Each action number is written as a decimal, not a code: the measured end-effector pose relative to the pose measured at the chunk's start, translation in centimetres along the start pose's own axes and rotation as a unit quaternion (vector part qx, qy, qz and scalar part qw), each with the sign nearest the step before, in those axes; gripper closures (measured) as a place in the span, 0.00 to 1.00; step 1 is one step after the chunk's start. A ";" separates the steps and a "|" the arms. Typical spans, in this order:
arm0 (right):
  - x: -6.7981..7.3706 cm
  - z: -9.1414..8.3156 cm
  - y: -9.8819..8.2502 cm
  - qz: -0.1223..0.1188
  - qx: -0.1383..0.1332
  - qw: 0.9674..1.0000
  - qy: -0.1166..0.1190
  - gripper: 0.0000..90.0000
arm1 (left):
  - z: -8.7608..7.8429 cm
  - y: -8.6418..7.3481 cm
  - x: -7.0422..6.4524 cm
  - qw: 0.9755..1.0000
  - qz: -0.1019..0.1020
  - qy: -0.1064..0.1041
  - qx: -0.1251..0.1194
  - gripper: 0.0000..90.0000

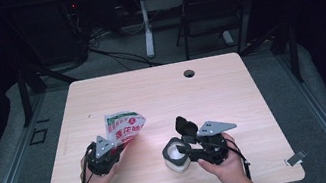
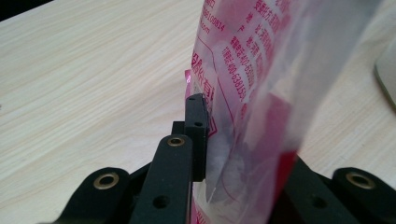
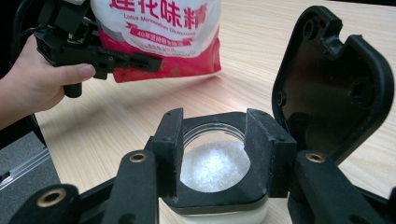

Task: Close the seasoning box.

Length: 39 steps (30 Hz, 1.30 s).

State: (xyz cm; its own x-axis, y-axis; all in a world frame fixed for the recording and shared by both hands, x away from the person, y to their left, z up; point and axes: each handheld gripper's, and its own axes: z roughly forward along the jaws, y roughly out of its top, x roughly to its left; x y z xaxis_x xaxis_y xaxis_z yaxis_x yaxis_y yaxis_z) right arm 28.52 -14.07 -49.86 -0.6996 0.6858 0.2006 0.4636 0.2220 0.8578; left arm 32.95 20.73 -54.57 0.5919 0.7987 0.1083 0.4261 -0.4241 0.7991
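Bag [image 1: 124, 126] is pinched by the left gripper [image 1: 111, 154]; right gripper [image 1: 189, 150] squeezes the jar [image 1: 175, 158]. Tip the bag slowly over the jar's open top.

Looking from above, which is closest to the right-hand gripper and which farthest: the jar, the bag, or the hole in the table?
From the right gripper:
1. Jar, between its jaws.
2. Bag, to the left, held by the left gripper.
3. Hole, at the table's far edge.
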 end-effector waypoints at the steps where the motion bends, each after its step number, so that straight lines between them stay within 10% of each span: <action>1: 0.0 0.0 0.0 -0.001 0.002 1.000 -0.001 0.64 | -0.1 0.0 0.2 1.000 -0.002 0.005 0.000 0.91; 10: -0.2 0.0 -0.1 0.000 0.002 1.000 -0.002 0.64 | -1.2 -0.4 2.3 0.998 -0.040 0.045 -0.007 0.91; 23: -0.3 0.2 -0.2 0.004 0.004 1.000 -0.002 0.63 | -2.6 -2.1 6.2 0.988 -0.104 0.114 -0.003 0.91; 33: -0.4 0.2 -0.3 0.008 0.002 1.000 -0.005 0.62 | -2.2 -3.4 7.8 0.980 -0.142 0.137 0.021 0.91; 39: -0.4 0.3 -0.3 0.007 0.004 1.000 -0.004 0.62 | -2.0 -3.4 7.7 0.980 -0.139 0.137 0.026 0.90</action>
State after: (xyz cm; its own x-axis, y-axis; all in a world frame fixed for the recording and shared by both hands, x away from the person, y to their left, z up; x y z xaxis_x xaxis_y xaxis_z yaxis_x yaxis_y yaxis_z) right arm 28.82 -14.25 -50.32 -0.6879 0.6950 0.2093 0.4786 0.2175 0.8507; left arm 34.69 29.14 -55.33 0.2443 0.9683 0.0518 0.5831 -0.1894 0.7900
